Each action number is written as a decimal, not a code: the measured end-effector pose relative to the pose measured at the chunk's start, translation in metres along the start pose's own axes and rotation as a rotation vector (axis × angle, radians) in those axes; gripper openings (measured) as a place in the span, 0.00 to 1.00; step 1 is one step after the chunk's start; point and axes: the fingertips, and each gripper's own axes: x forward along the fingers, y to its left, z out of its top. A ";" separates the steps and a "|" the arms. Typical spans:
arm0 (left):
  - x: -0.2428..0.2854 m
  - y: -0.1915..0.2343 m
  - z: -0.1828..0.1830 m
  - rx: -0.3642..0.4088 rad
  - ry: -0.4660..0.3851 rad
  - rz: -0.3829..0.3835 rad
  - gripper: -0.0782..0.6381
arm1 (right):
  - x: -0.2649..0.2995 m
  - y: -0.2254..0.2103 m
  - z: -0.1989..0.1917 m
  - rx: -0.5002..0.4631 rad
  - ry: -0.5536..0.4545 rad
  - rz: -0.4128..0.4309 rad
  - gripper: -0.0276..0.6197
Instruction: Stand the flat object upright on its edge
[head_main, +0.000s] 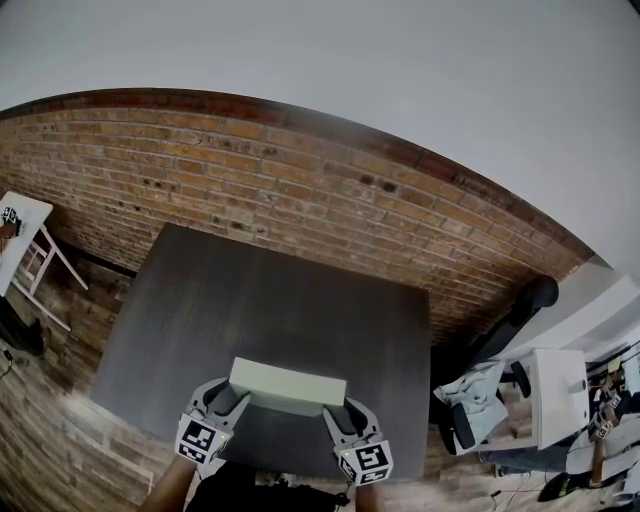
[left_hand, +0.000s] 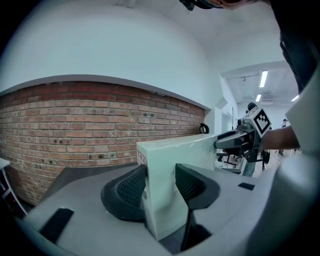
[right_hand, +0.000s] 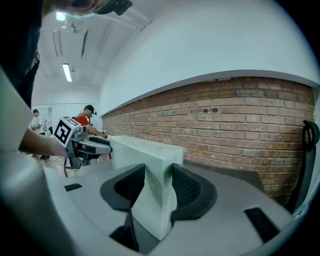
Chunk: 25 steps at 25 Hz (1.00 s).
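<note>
- Box (head_main: 288, 387), pale green, hangs between both sets of fingers, over the dark table (head_main: 270, 300).
- Left gripper (head_main: 231, 400) pinches one end between its pads.
- Right gripper (head_main: 339, 412) clamps the other end.

One pale box (head_main: 288, 386), one dark table (head_main: 250, 290), two grippers (left gripper (head_main: 234, 398), right gripper (head_main: 337, 411)).

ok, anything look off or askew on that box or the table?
Nothing stands out. The pale box sits roughly level between the left gripper and right gripper, each clamped on one end, at the near edge of the dark table. No dents or tears show. Whether it touches the tabletop is unclear.
</note>
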 end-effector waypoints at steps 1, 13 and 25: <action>0.002 0.003 -0.002 0.001 0.001 -0.001 0.40 | 0.004 -0.001 0.000 0.003 0.003 -0.001 0.32; 0.025 0.032 0.003 -0.015 -0.013 0.003 0.39 | 0.040 -0.016 0.004 0.019 0.015 -0.010 0.32; 0.031 0.040 0.004 -0.011 -0.026 0.019 0.39 | 0.046 -0.020 0.005 0.030 -0.004 -0.009 0.32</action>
